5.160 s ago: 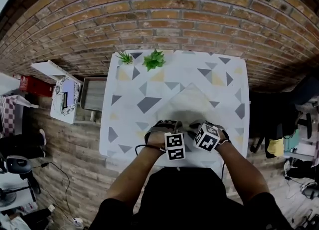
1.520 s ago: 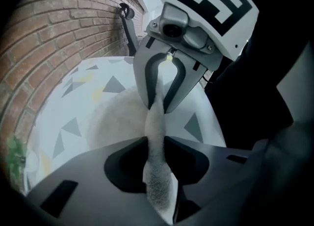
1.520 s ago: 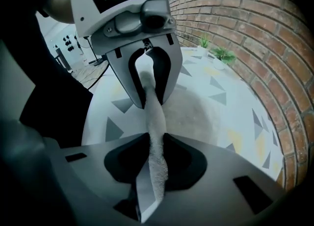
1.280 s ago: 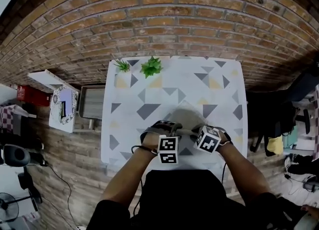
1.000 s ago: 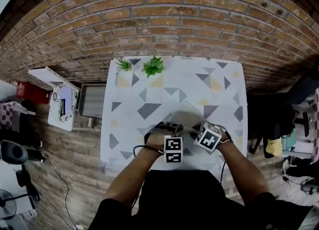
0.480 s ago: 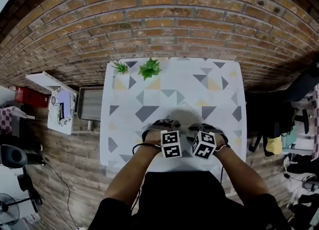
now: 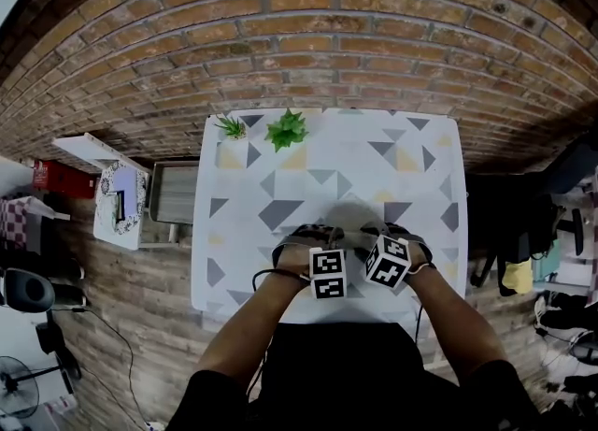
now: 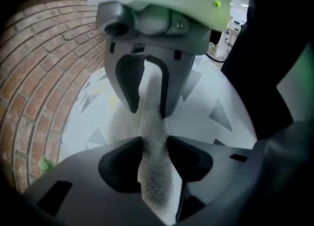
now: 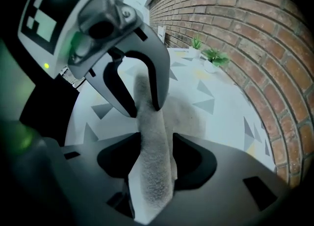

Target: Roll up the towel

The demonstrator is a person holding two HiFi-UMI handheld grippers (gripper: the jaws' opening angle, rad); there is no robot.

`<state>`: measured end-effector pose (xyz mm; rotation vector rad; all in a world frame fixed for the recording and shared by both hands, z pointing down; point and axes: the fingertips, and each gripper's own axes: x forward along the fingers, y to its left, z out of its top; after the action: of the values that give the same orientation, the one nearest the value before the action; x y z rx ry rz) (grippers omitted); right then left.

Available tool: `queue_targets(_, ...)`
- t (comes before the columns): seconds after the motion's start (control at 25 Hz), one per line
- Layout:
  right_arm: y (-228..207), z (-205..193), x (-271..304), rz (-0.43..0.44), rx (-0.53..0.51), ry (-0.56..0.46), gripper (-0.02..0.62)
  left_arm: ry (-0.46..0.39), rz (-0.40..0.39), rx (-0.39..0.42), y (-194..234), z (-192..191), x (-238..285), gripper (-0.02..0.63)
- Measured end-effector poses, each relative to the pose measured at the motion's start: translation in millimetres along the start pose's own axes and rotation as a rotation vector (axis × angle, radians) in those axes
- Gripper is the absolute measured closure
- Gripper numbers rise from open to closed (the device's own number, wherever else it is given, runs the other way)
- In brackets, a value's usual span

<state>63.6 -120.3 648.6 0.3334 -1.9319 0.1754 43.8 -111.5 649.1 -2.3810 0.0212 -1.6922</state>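
Observation:
A pale grey towel (image 7: 349,216) lies on the patterned table (image 7: 280,167), its near part rolled up under both grippers. The two grippers face each other along the roll. The left gripper (image 7: 314,238) (image 8: 155,144) is shut on the towel roll (image 8: 153,122), and its jaws have just been closing a little. The right gripper (image 7: 383,232) (image 9: 157,144) stands open with the roll (image 9: 154,171) between its jaws, which have just been opening. The left gripper view shows the right gripper (image 8: 147,112) straddling the roll, with a gap beside one finger. The right gripper view shows the left gripper (image 9: 142,110) on the roll.
Two small potted plants (image 7: 231,124) (image 7: 287,128) stand at the table's far left edge by the brick wall. A metal tray (image 7: 173,193) and a white stool (image 7: 120,191) are on the floor to the left. The person's body is close behind the near edge.
The flat part of the towel ahead of the grippers has grown shorter since the first frame. The right gripper's cube has tilted and shifted slightly. Both stay near the table's near edge.

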Motion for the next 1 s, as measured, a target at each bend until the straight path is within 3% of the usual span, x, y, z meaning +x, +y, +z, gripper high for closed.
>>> queue_targets(0.24, 19.7, 5.1, -7.7, 0.041, -0.028, -0.026, 0.377, -0.016, -0.059, -0.063, 5.7, -1.9, 5.8, 0.431)
queue_targets(0.4, 15.2, -1.3, 3.9, -0.014, -0.029, 0.017, 0.379, -0.033, -0.065, -0.091, 14.4, -0.6, -0.1, 0.431)
queue_targets(0.52, 5.4, -0.2, 4.6, -0.020, -0.001, 0.018, 0.460, -0.040, -0.048, -0.086, 16.9, 0.3, -6.9, 0.428)
queue_targets(0.68, -5.1, 1.3, 2.4, 0.021, 0.036, 0.001, 0.486, -0.017, -0.039, -0.027, 7.5, 3.0, -8.7, 0.403)
queue_targets(0.8, -12.1, 2.5, 1.7, 0.047, 0.074, -0.012, 0.486, 0.007, -0.018, 0.006, 6.7, 3.5, -1.5, 0.387)
queue_targets(1.0, -23.3, 6.9, -6.2, -0.005, 0.095, -0.036, 0.446, 0.010, 0.006, -0.041, 22.2, 0.7, 7.8, 0.398)
